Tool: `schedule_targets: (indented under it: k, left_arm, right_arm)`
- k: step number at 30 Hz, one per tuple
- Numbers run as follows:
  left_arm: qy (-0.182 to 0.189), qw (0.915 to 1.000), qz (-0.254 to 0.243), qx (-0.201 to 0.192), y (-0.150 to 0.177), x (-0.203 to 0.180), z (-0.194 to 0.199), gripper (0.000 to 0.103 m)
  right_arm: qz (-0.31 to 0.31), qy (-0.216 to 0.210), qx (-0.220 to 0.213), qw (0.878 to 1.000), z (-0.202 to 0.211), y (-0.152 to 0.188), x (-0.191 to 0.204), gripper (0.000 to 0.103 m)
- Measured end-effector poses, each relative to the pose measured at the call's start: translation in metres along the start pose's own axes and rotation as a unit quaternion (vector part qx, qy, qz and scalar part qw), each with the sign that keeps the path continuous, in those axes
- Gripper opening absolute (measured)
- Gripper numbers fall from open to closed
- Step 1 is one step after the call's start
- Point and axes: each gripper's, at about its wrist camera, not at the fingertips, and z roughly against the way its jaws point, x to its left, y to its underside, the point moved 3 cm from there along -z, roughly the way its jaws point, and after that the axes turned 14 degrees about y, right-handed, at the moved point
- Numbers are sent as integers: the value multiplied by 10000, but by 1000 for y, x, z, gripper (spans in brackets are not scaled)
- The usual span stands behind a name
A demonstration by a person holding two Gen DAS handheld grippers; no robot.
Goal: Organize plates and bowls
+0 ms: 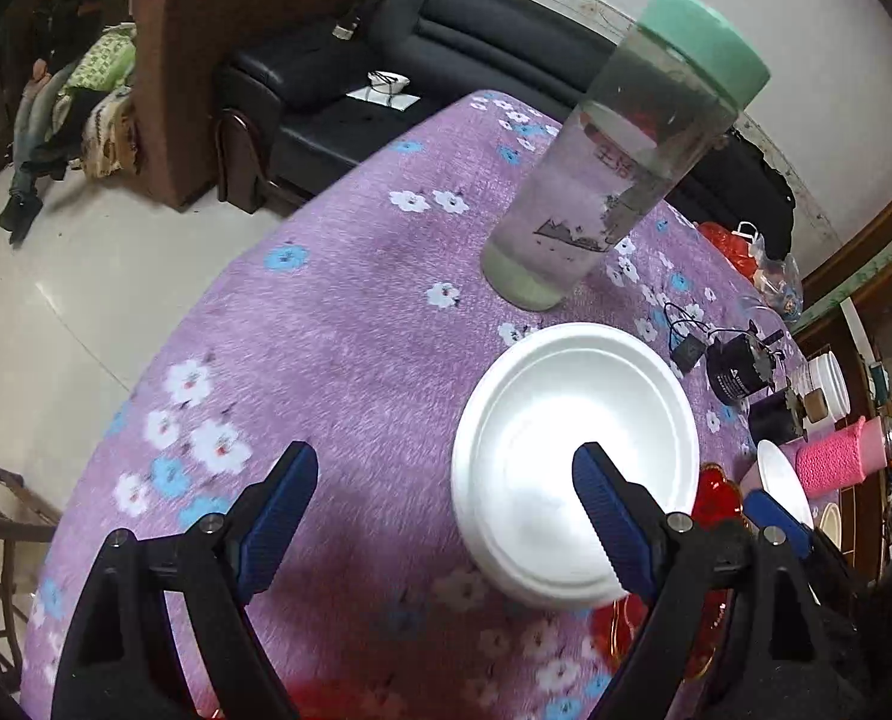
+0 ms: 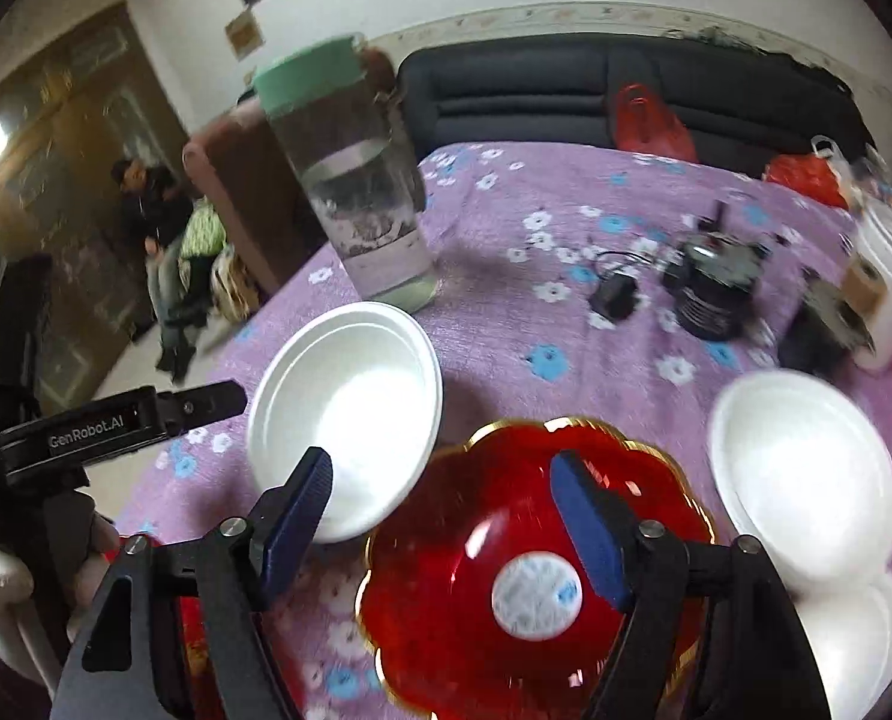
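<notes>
Left gripper [image 1: 446,516] jaws stood apart, empty; white foam bowl [image 1: 574,465] sat under its right finger. Right gripper [image 2: 443,519], apart too, hovered over red plate [image 2: 529,576].

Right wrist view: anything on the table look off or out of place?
Nothing spilled or broken. Oddity: small black motors and a cabled adapter sit on the floral tablecloth among the dishes, behind the red gold-rimmed plate and white foam bowl.

Both wrist cams close, downward; share white bowl [image 1: 571,468].
</notes>
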Motion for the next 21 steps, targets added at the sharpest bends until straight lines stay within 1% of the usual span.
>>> schedule_targets:
  k: [4, 5, 6, 7, 9, 10, 12, 13, 14, 15, 16, 18, 21]
  left_arm:
    - [95, 9997, -61, 204, -3, -3, -17, 79]
    - [93, 9996, -81, 247, -3, -3, -21, 75]
    - [118, 9993, -116, 336, -2, -4, -25, 69]
    - [137, 9988, -151, 440, -1, -5, -30, 65]
    - [164, 9980, -163, 582, 2, -5, -36, 48]
    - [186, 9974, -140, 680, 3, -4, -40, 45]
    - [228, 9966, -70, 783, 6, -1, -45, 35]
    - [243, 9963, -60, 826, 7, 0, -47, 31]
    - [260, 9961, -64, 843, 8, 1, -48, 26]
    - [277, 9960, -64, 851, 9, 1, -49, 25]
    - [275, 9960, -60, 846, 10, 0, -48, 24]
    - [264, 9962, -95, 819, 10, -3, -46, 23]
    - [225, 9973, -259, 653, 9, -11, -31, 23]
  right_arm:
    - [213, 150, 110, 9996, -20, -9, 11, 70]
    - [262, 187, 138, 9994, -24, -11, 13, 68]
    - [304, 228, 156, 9992, -27, -11, 14, 67]
    - [361, 273, 176, 9988, -31, -12, 16, 65]
    - [459, 316, 271, 9981, -40, -13, 21, 58]
    - [476, 317, 316, 9979, -43, -13, 22, 55]
    - [509, 317, 354, 9976, -49, -12, 24, 45]
    - [510, 287, 374, 9976, -49, -13, 25, 40]
    - [489, 205, 434, 9977, -50, -12, 26, 29]
    - [451, 117, 509, 9976, -51, -11, 26, 19]
    - [433, 104, 527, 9976, -52, -11, 27, 17]
    - [463, 234, 449, 9976, -48, -12, 27, 16]
    - [373, 223, 304, 9986, -32, -15, 27, 15]
